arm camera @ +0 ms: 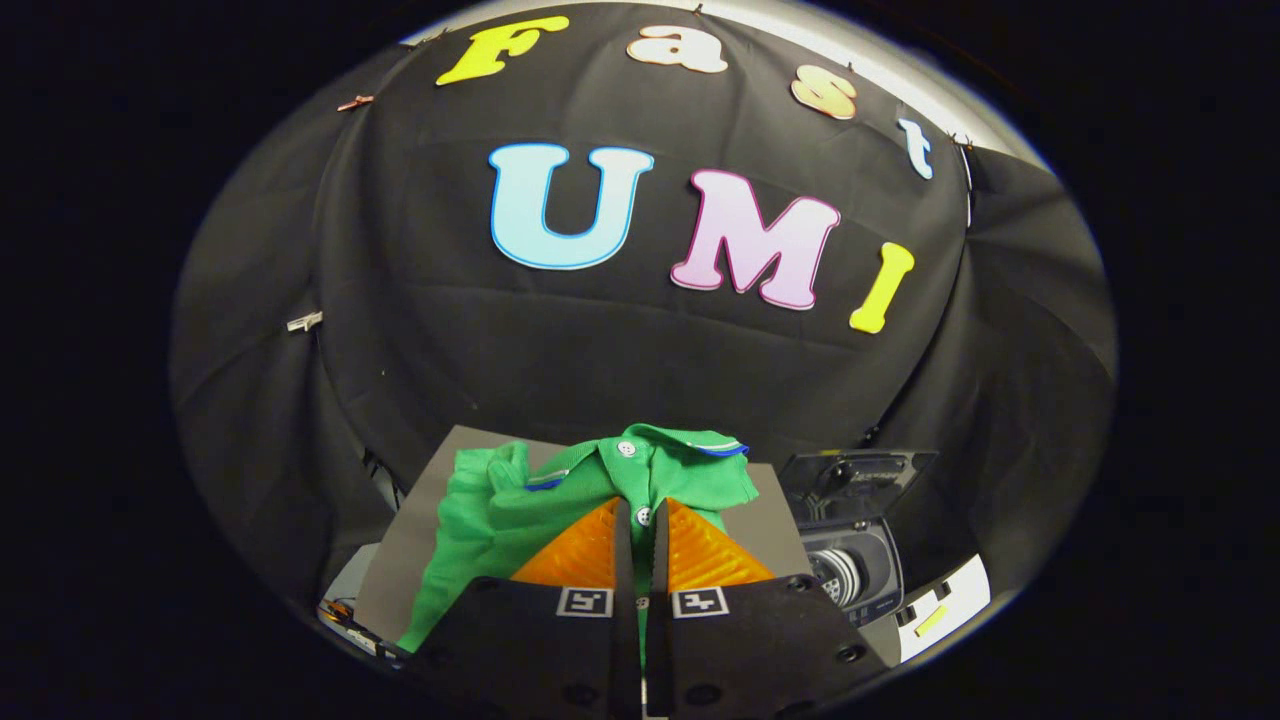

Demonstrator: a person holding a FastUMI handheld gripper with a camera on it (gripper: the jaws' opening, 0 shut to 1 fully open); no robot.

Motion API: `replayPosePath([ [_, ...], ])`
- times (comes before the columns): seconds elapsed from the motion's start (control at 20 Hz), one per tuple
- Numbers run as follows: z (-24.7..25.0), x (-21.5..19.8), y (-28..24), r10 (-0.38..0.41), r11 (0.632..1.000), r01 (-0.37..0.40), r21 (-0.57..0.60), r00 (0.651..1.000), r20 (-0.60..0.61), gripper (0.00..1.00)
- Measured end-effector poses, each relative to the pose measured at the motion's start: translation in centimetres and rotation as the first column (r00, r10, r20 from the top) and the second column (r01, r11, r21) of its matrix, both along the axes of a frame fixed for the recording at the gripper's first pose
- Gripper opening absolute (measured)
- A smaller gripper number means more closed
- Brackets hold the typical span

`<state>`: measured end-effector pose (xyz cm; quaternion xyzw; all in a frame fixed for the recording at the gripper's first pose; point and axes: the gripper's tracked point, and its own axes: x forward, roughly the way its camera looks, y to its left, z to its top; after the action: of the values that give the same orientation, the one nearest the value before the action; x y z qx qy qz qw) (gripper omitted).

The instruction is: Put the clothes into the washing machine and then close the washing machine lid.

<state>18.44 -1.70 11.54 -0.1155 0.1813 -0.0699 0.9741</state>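
Green shirt (600, 480) pinched btwn fingers (585, 555) | washer (860, 570) just beside, lid up

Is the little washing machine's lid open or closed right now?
Open. The washing machine has its lid tipped up, and the drum shows below. The fingers are pinched on the green shirt.

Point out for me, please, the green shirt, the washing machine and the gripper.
green shirt (690, 475): gripper view, on its chest beside the button placket.
washing machine (850, 575): gripper view, on its open drum mouth.
gripper (642, 520): gripper view, midway between fingertips, pinched on the shirt.
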Motion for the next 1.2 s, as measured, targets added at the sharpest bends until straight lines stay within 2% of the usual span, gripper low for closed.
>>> replayPosePath([
  [0.25,2.0,-0.8,0.7,0.024,1.000,-0.024,-0.004,0.998,0.060,0.07],
  [0.6,3.7,-1.6,0.9,0.015,1.000,-0.015,0.002,0.994,0.104,0.07],
  [0.85,5.0,-2.4,-0.7,-0.026,0.999,0.029,-0.018,0.990,0.136,0.07],
  [1.2,6.9,-2.8,-6.7,-0.109,0.993,0.115,-0.022,0.977,0.182,0.07],
])
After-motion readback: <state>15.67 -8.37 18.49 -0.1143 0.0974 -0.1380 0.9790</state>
